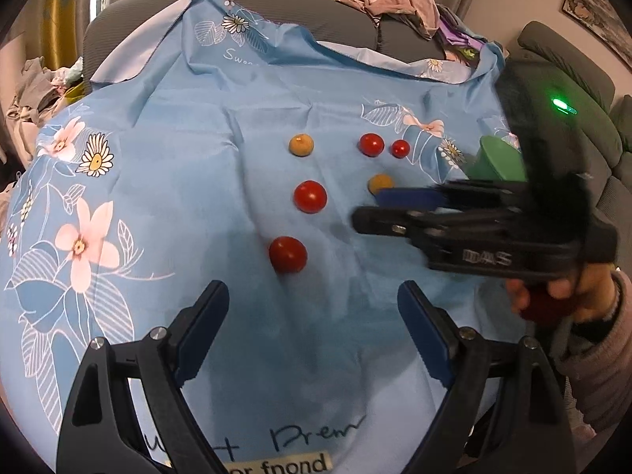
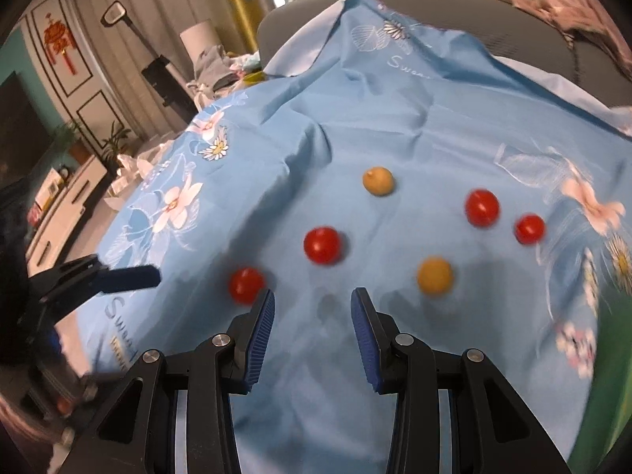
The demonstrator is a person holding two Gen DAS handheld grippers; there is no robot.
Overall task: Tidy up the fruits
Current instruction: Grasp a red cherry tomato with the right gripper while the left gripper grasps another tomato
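Round fruits (image 2: pixel 322 245), no long axis

Your left claw (image 1: pixel 314 335) is a black plastic frame with silver screw heads and ribbed blue pads. The right claw (image 2: pixel 312 335) matches it, wearing silver lettering and a glowing green light on its housing. Your sleeve (image 1: pixel 604 359) is pinkish-grey ribbed knit.

Four red tomatoes (image 2: pixel 322 245) (image 2: pixel 246 284) (image 2: pixel 482 207) (image 2: pixel 530 229) lie on the blue floral cloth (image 2: pixel 395 118). Two tan round fruits (image 2: pixel 378 181) (image 2: pixel 434 275) lie among them. Fruits total six; grippers number two (image 2: pixel 312 308) (image 1: pixel 314 296).
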